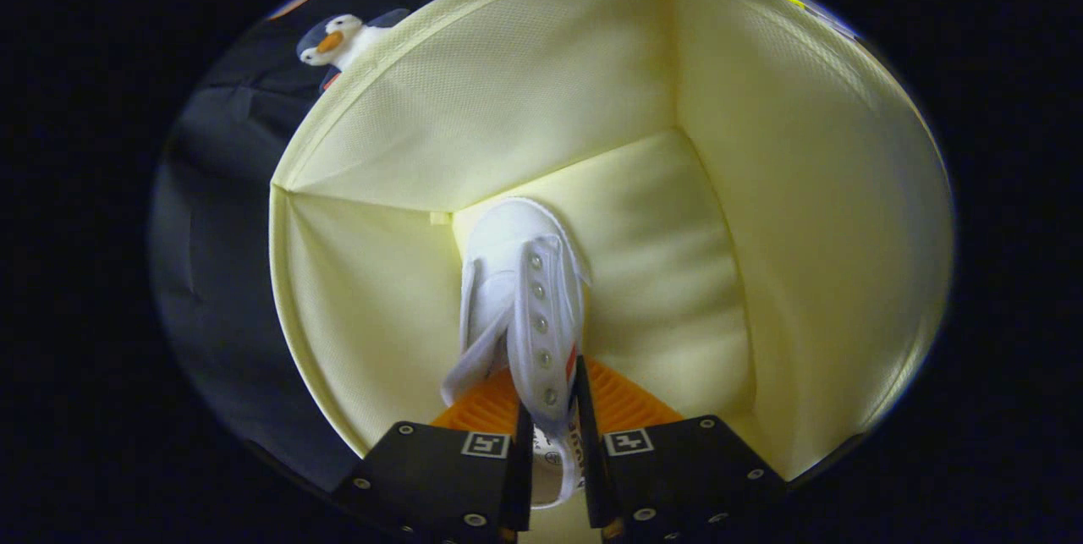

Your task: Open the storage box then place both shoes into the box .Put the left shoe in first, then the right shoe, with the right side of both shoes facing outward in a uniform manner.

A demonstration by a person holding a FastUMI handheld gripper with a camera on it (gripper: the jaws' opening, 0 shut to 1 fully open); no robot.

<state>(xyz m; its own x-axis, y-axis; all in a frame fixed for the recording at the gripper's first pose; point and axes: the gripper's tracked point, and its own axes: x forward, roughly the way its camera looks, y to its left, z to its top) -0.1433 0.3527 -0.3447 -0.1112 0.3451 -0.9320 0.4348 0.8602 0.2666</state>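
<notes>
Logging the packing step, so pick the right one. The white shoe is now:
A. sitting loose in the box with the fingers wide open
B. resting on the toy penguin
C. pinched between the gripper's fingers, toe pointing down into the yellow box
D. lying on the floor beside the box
C: the white shoe sits clamped between the fingers of the gripper, its toe reaching toward the bottom of the yellow box.
</notes>
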